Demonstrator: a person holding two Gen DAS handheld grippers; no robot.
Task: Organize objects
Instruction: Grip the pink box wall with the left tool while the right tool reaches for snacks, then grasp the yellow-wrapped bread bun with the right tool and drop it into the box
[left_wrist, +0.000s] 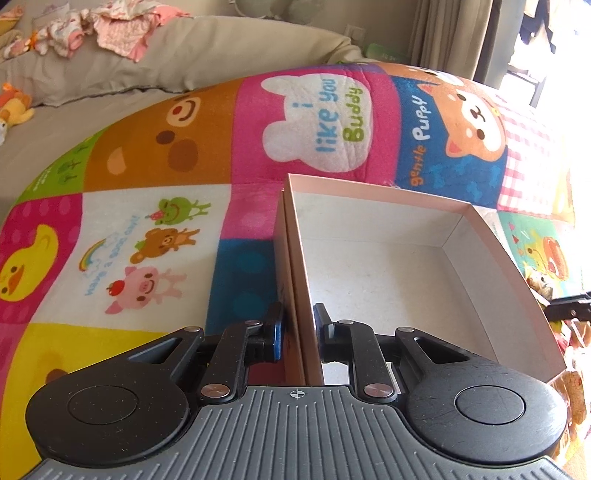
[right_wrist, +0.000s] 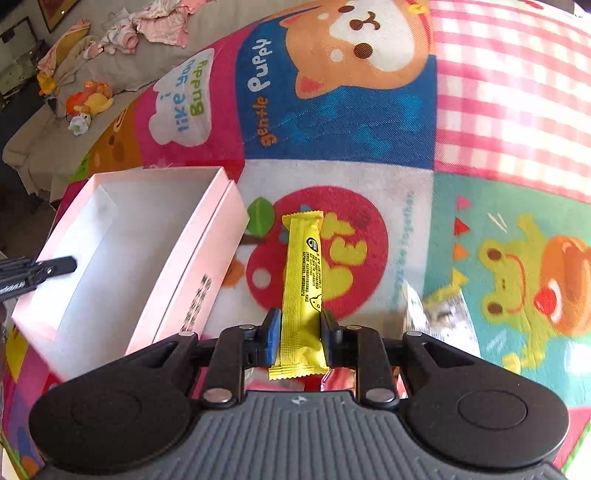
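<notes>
An open pale pink box (left_wrist: 476, 221) with a white inside lies on a colourful cartoon blanket (left_wrist: 155, 155). My left gripper (left_wrist: 299, 328) is shut on the box's near left wall, one pad outside and one inside. In the right wrist view the same box (right_wrist: 218, 221) sits at the left, and the left gripper's tip (right_wrist: 55, 266) shows at its far edge. My right gripper (right_wrist: 299, 332) is shut on a long yellow snack packet (right_wrist: 301, 266) that points away from me above the blanket (right_wrist: 498, 110), to the right of the box.
A silvery crinkled wrapper (right_wrist: 439, 314) lies on the blanket just right of my right gripper. More wrapped snacks (left_wrist: 572, 391) show beyond the box's right side. Baby clothes (left_wrist: 110, 33) and plush toys (right_wrist: 88, 99) lie on the beige bedding further off.
</notes>
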